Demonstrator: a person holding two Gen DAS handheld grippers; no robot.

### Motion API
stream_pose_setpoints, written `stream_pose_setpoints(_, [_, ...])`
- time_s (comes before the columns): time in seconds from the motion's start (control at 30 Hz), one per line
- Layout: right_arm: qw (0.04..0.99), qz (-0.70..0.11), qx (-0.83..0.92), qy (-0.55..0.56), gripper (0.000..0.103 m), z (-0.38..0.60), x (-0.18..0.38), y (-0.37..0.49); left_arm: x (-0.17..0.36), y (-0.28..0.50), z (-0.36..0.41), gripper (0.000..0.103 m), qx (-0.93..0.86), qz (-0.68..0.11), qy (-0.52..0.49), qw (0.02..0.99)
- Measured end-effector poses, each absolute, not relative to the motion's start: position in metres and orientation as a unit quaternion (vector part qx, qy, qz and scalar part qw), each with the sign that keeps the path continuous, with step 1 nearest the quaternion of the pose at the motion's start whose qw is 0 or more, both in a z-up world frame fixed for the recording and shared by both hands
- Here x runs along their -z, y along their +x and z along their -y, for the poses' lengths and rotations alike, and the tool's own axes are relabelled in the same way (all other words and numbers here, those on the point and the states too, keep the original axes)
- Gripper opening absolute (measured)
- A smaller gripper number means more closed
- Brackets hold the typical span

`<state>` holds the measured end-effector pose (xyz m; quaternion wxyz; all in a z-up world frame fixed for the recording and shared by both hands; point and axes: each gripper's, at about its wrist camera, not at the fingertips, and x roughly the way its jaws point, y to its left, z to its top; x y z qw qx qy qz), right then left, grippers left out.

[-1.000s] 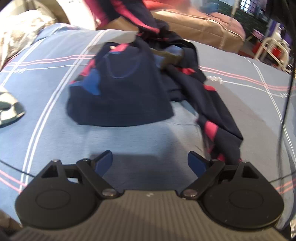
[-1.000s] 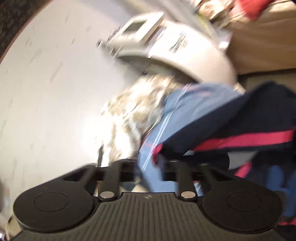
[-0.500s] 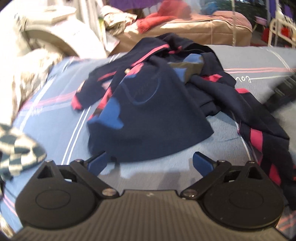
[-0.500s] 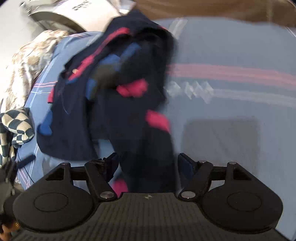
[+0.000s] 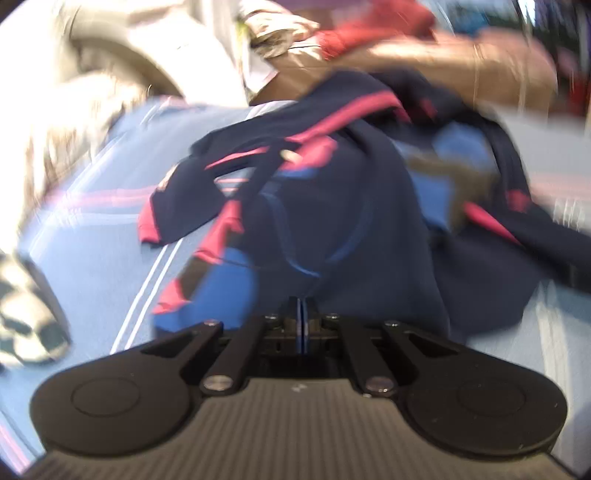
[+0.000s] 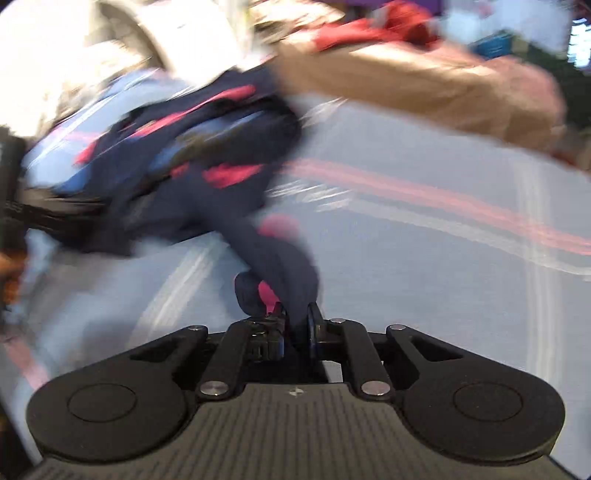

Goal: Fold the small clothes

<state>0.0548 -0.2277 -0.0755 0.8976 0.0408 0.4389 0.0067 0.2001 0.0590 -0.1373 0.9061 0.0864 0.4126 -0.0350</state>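
Observation:
A crumpled navy top (image 5: 332,206) with blue print and pink trim lies on the blue striped bed sheet (image 5: 96,266). My left gripper (image 5: 302,314) sits at its near hem, jaws shut with the pads together on the cloth edge. A navy strip with pink patches (image 6: 280,254) trails from the same heap (image 6: 207,147) toward the right wrist camera. Around that strip's end my right gripper (image 6: 296,319) is closing, and the bunched cloth fills the gap between its fingers. Both views are blurred.
A checked cloth (image 5: 26,317) lies at the sheet's left edge, with a pale patterned blanket (image 5: 70,122) beyond it. A tan box-like block (image 6: 424,85) with red fabric (image 6: 369,26) on top runs along the back. Bare sheet (image 6: 443,277) spreads to the right.
Both grippers went from wide open to closed. The left moved up to the navy top's hem. The right swung down from the wall to the bed and closed on the pink-patched strip.

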Motion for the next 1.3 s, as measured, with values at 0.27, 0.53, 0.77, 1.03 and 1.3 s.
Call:
stream_pose_setpoints(0.27, [0.871,-0.426,0.226,0.092,0.02,0.39,0.053,0.025,0.084,0.198,-0.15,0.003,-0.042,-0.387,0.017,0.921])
stream_pose_setpoints(0.53, [0.898,-0.342,0.247,0.124,0.103,0.36,0.055,0.022,0.09,0.137,-0.095,0.093,0.076,-0.388,0.023,0.918])
stream_pose_setpoints(0.77, [0.911,-0.369,-0.08,0.168,0.103,0.256,0.094,0.06,0.119,0.096,-0.027,0.093,0.135,-0.416,0.109,0.893])
stream_pose_setpoints(1.03, [0.878,-0.429,-0.092,0.192,0.011,0.194,0.12,0.106,0.119,0.07,-0.06,0.098,0.118,-0.423,0.13,0.889])
stream_pose_setpoints(1.3, [0.859,-0.351,-0.31,0.205,0.045,0.027,-0.012,0.169,0.126,0.06,-0.079,0.098,0.092,-0.441,0.113,0.885])
